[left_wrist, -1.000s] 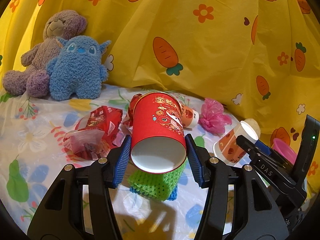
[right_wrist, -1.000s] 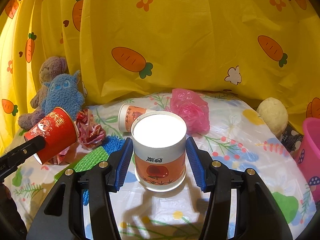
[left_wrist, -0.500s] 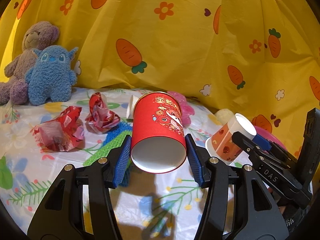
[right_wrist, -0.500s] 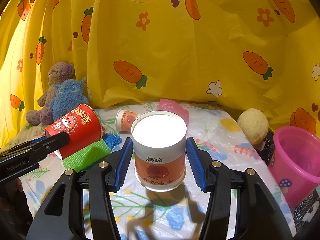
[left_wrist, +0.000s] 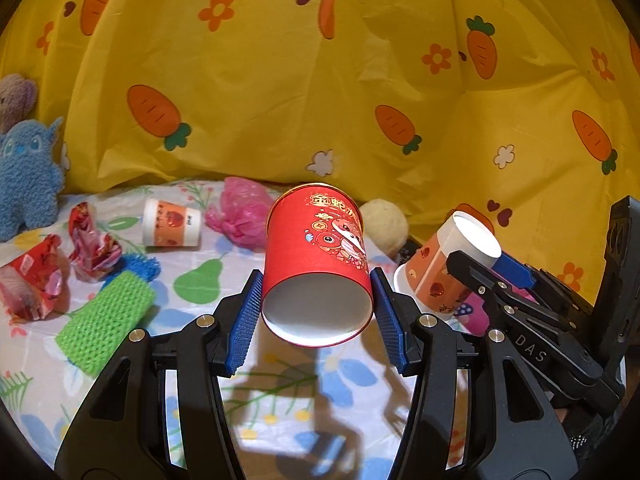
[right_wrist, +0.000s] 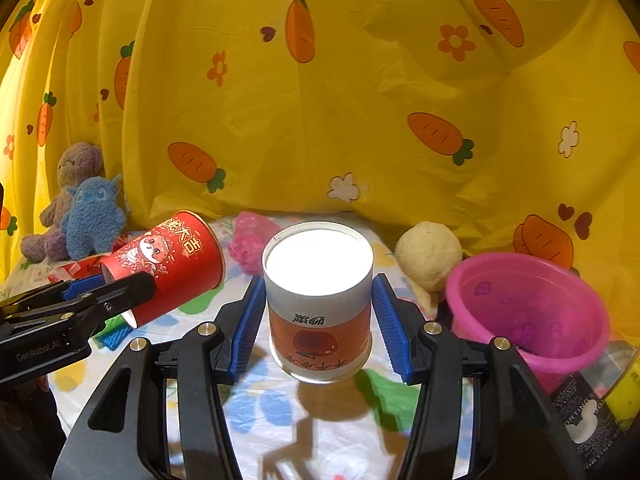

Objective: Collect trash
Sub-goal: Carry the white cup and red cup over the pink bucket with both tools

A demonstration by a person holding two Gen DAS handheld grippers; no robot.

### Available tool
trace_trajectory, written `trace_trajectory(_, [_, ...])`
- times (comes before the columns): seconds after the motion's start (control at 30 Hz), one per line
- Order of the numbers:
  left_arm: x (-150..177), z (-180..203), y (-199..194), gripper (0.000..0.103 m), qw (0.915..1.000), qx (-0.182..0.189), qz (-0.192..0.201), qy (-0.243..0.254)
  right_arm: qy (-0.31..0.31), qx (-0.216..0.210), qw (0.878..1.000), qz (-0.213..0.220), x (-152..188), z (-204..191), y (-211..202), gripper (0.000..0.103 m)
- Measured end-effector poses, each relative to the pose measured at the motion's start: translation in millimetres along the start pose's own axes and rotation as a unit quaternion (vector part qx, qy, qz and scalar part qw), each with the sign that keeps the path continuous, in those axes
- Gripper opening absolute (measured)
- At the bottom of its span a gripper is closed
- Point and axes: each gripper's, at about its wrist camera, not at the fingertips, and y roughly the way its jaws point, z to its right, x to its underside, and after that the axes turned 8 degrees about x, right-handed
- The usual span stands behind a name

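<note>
Red paper cup sits pinched between the blue pads of the left gripper, jaws closed onto its sides, open mouth facing the camera, lifted above the floral tablecloth. Still on the cloth in the left wrist view: another orange-and-white cup lying on its side, a crumpled pink plastic bag, two crumpled red wrappers and a green knit sleeve. Blue plush toy at the far left.

Over in the right wrist view, the right gripper has its jaws clamped on an orange-and-white paper cup, held bottom-up, well off the cloth. Just to its right is a pink plastic bucket, tilted toward the camera, with a cream-coloured ball behind it. Yellow carrot-print curtain fills the background.
</note>
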Motion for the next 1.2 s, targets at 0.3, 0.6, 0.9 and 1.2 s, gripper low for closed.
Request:
trace_trajectory(0.3, [-18,84,65,0.053,0.9959,0.08,-0.012,0.042,0.045,0.119,0.992,0.01,-15,102,2,0.054])
trace_trajectory(0.6, [-20,145,124,0.053,0.9884,0.131,-0.039,0.065,0.078,0.192,0.978,-0.007,-7,171,15,0.054])
trace_trajectory(0.9, [-16,157,163,0.053,0.9852,0.142,-0.066,0.07,0.087,0.201,0.976,-0.022,0,190,27,0.054])
trace_trajectory(1.2, [-14,162,183,0.053,0.9815,0.162,-0.084,0.059,0.095,0.2,0.975,-0.033,3,195,38,0.054])
